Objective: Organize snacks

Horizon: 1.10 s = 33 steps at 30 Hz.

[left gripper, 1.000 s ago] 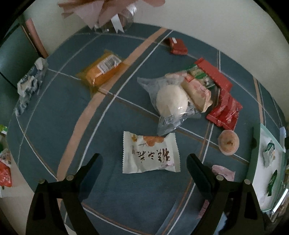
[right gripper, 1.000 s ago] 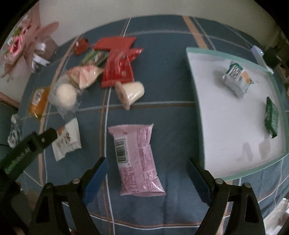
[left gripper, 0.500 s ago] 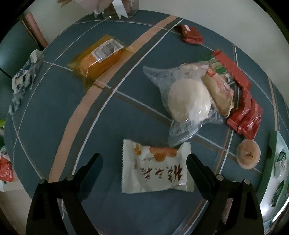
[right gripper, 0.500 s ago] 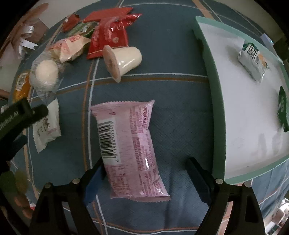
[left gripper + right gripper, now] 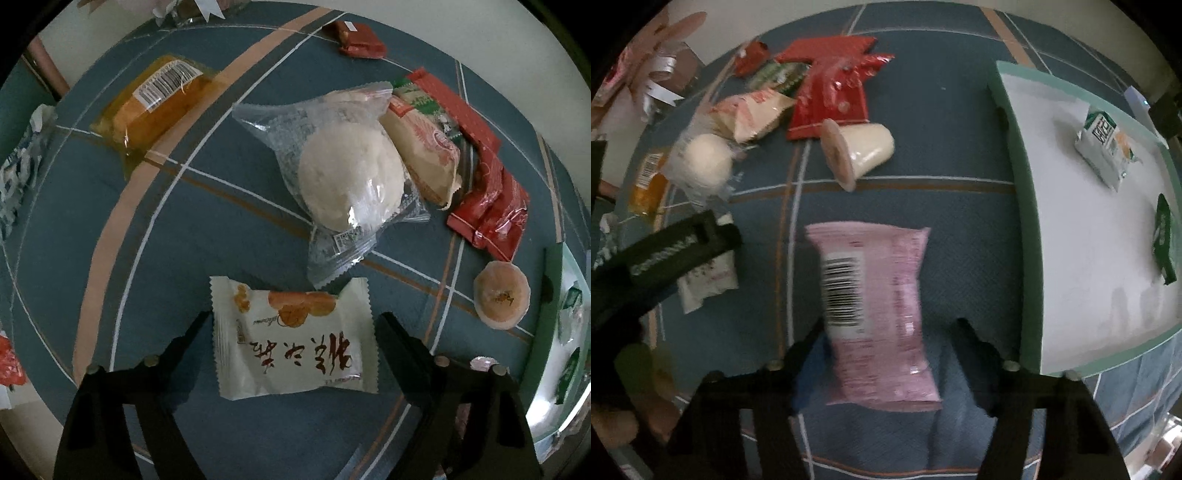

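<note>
My jaws on both sides stand wide apart, gripping nothing. My left gripper [image 5: 293, 332] straddles a white snack packet [image 5: 295, 341] with orange print and dark lettering, which lies flat on the blue plaid counter [image 5: 110, 229] between the two fingers; I cannot tell whether either finger touches it. Just beyond it sits a clear bag holding a round white bun [image 5: 349, 173], its near end close to the packet's far edge. To the right of the bun lie a cream wrapper [image 5: 424, 147] and a heap of red wrappers [image 5: 487, 206], with a small jelly cup [image 5: 501, 298] on its side nearer the right edge. An orange-filled clear packet [image 5: 155, 99] lies far left.

My right gripper [image 5: 886, 339] is spread over a pink snack packet [image 5: 877, 314], barcode up, that lies lengthwise between the fingers. The picture is blurred, so contact is unclear. To the right is a white tray with a green rim [image 5: 1015, 192], holding a white-and-green carton [image 5: 1104, 151] at the far side and a dark green packet [image 5: 1163, 240] near the right edge. My left gripper shows at the left of this view, over the white packet.
</note>
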Each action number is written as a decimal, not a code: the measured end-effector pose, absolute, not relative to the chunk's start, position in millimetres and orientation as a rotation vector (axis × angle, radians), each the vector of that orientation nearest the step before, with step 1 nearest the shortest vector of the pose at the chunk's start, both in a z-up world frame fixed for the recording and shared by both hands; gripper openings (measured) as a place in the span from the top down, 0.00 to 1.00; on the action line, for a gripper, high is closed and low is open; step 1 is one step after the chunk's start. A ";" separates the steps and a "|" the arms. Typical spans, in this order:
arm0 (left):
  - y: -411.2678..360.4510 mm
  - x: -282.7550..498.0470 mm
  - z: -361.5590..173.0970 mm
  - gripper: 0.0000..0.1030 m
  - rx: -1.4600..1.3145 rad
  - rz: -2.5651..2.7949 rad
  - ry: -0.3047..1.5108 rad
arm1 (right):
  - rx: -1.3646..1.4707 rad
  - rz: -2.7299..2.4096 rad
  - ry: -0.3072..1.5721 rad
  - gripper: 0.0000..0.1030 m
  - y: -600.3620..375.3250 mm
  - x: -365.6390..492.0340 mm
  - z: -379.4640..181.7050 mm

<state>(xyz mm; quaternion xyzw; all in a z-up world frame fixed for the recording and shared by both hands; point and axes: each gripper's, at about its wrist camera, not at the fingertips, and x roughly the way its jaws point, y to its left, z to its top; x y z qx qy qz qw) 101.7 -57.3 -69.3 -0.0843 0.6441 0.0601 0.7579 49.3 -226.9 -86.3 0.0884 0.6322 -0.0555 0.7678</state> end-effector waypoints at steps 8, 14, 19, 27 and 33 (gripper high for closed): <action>-61.0 103.3 -69.9 0.41 -0.203 0.095 1.396 | 0.216 -0.083 1.359 0.60 -224.1 52.8 -77.8; -67.1 101.7 -54.2 0.49 -0.230 0.053 1.358 | 0.238 -0.062 1.308 0.61 -223.7 53.0 -54.0; -73.2 101.9 -43.0 0.49 -0.261 0.019 1.332 | 0.248 -0.065 1.279 0.61 -232.0 37.3 -38.0; -92.3 100.0 -8.2 0.49 -0.266 -0.044 1.263 | 0.291 -0.096 1.262 0.61 -246.5 39.7 -37.8; -111.4 94.1 8.2 0.49 -0.266 -0.128 1.227 | 0.362 -0.175 1.218 0.61 -282.0 32.5 -24.7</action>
